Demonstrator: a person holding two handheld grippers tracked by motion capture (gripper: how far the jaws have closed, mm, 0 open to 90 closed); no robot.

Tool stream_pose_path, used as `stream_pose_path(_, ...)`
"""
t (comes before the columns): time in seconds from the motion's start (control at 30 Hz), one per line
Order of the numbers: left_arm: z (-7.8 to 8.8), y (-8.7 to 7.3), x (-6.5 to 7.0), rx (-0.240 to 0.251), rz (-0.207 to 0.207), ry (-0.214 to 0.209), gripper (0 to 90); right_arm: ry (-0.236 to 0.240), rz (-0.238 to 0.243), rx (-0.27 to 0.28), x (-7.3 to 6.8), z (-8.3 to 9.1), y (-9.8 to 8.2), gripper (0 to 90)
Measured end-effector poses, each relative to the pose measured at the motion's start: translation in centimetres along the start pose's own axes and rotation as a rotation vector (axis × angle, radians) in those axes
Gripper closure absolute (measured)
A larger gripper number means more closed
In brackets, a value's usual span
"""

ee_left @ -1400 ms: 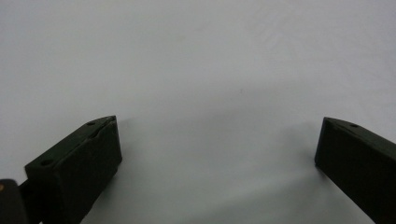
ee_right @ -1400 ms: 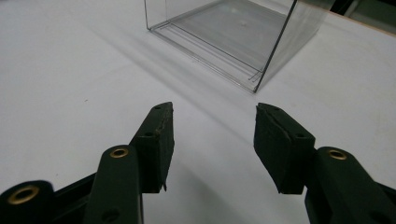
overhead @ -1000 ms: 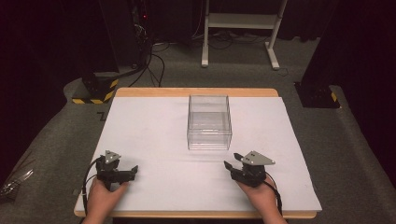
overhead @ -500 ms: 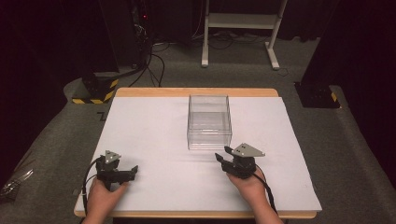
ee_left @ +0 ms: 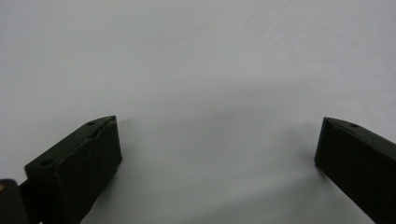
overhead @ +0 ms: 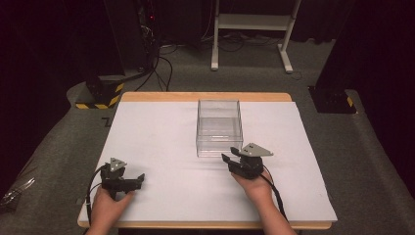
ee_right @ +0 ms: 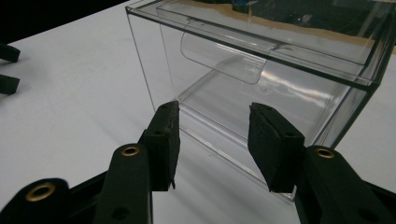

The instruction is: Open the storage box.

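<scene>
We had barely begun: the clear, lidded plastic box point(overhead: 219, 128) stood untouched mid-desk. Our right gripper point(overhead: 229, 157) reached its near side, jaws narrowing but empty. Our left gripper point(overhead: 141, 178) rested near the front-left corner, jaws spread, holding nothing.

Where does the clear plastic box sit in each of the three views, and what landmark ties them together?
High view: the clear plastic box stands at the middle of the white sheet, just beyond the right gripper.
Left gripper view: white sheet between the left gripper's open jaws; no box.
Right gripper view: the box takes up the upper right, its near wall just past the jaws.
Shared landmark: the white sheet.
</scene>
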State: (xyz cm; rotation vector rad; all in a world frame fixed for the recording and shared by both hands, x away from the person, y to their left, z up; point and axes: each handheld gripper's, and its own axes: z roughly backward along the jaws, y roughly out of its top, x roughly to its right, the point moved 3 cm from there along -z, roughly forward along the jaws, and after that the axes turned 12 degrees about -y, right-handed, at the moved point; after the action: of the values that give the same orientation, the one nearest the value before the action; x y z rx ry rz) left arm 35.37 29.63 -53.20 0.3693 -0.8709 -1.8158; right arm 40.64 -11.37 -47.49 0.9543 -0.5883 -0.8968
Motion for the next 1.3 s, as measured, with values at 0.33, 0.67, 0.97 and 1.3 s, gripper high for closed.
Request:
stream_pose_path(0.33, 0.0, 0.0, 0.0, 0.000, 0.000, 0.000, 0.5, 0.017, -0.041, 0.005, 0.8, -1.2, 0.7, 54.6)
stream_pose_path(0.67, 0.0, 0.0, 0.0, 0.001, 0.000, 0.000, 0.5, 0.028, -0.046, 0.018, 1.0, -2.0, 0.9, 53.3)
stream_pose_path(0.97, 0.0, 0.0, 0.0, 0.000, 0.000, 0.000, 0.5, 0.059, -0.051, 0.036, 1.2, -2.6, 1.2, 57.8)
stream_pose_path(1.3, 0.0, 0.0, 0.0, 0.000, 0.000, 0.000, 0.5, 0.093, -0.054, 0.042, 1.4, -3.0, 1.2, 64.4)
